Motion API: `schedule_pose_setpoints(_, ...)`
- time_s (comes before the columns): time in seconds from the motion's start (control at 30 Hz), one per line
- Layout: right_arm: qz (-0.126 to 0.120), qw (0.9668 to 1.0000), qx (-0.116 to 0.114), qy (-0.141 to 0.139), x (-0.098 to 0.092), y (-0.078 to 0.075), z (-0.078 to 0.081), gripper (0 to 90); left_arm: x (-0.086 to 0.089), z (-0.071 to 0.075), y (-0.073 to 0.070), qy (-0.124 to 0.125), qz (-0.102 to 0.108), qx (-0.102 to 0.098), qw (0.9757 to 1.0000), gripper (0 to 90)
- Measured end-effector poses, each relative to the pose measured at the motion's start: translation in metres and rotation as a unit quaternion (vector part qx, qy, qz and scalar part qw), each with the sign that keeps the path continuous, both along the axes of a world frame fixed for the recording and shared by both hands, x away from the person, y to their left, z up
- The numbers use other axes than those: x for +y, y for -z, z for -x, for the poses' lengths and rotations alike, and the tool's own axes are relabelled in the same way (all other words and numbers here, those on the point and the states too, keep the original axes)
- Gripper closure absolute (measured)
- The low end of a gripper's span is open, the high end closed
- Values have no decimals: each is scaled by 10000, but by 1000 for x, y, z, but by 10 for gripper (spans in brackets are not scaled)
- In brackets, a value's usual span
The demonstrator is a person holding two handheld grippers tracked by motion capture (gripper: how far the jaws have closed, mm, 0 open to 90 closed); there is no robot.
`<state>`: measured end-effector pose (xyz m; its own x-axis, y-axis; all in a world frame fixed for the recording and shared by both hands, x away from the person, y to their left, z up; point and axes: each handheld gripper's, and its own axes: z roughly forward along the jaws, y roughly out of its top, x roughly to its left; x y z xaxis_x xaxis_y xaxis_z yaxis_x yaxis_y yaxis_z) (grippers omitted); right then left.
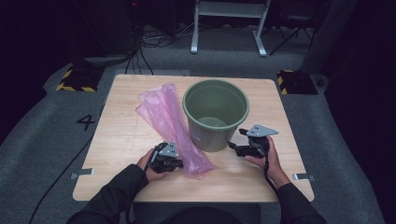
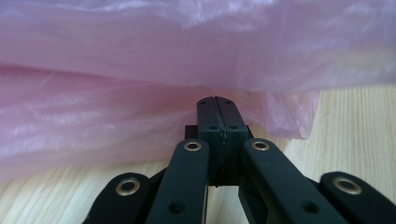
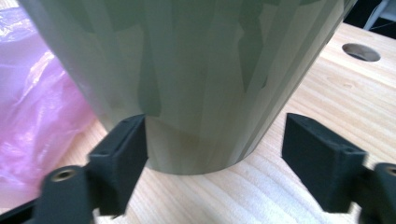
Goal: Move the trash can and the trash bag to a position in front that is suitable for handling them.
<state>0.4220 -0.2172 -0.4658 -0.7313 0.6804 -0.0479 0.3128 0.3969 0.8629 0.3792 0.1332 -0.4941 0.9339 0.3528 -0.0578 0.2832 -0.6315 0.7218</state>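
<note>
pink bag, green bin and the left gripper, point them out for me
pink bag (image 1: 164,116), high view, middle of the crumpled plastic.
green bin (image 1: 219,133), high view, outer wall facing the person.
left gripper (image 2: 216,101), left gripper view, tips of the shut fingers at the bag's edge.

The wooden table (image 1: 126,186) stands on a grey carpet floor (image 1: 42,140), where a number 4 (image 1: 86,122) is marked at the left. Two black-and-yellow striped blocks (image 1: 74,81) lie beside the far corners of the table. Behind it there is a white metal frame (image 1: 229,23) and black cables (image 1: 140,44). The room around is very dark.
</note>
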Motion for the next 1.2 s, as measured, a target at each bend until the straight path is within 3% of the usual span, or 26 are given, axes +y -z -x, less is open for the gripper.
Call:
schedule_pose_setpoints(0.17, -10, 9999, 102, -111, -4, -1, 7, 276, -15, 3, 3, 67, -27, -22, 10000, 900)
schedule_pose_setpoints(0.27, -137, 9992, 234, -308, -9, -3, 15, 289, -23, 4, 4, 37, -30, -51, 10000, 878)
schedule_pose_setpoints(0.3, -294, 9975, 353, -543, -10, -5, 22, 288, -24, 4, 4, 6, -39, -97, 9999, 831)
schedule_pose_setpoints(0.4, -361, 9960, 412, -700, -9, -6, 27, 280, -24, 3, 4, -12, -24, -83, 10000, 821)
schedule_pose_setpoints(0.43, -417, 9936, 464, -943, -4, -6, 33, 268, -24, 3, 4, -66, 2, -83, 9999, 806)
schedule_pose_setpoints(0.57, -255, 9889, 531, -1365, 13, -4, 42, 256, -24, 2, 5, -77, 21, -104, 9999, 764)
schedule_pose_setpoints(0.67, -143, 9869, 563, -1504, 21, -2, 45, 256, -23, 3, 5, -108, 26, -107, 9999, 741)
schedule_pose_setpoints(0.7, -56, 9841, 656, -1650, 29, 3, 49, 256, -23, 3, 5, -110, 10, -127, 9999, 727)
schedule_pose_setpoints(0.87, 170, 9816, 700, -1767, 41, 11, 52, 259, -24, 3, 5, -144, 24, -165, 9998, 694)
schedule_pose_setpoints(0.97, 364, 9812, 660, -1775, 51, 18, 52, 373, -24, 3, 6, -147, 23, -175, 9997, 671)
schedule_pose_setpoints(1.03, 570, 9816, 589, -1727, 54, 21, 51, 496, -24, 3, 6, -220, -22, -196, 9996, 621)
schedule_pose_setpoints(1.1, 675, 9818, 536, -1692, 56, 24, 51, 655, -22, 1, 6, -340, -27, -173, 9993, 540)
schedule_pose_setpoints(1.2, 641, 9822, 527, -1687, 54, 26, 48, 807, -15, -3, 5, -698, -21, -102, 9975, 309)
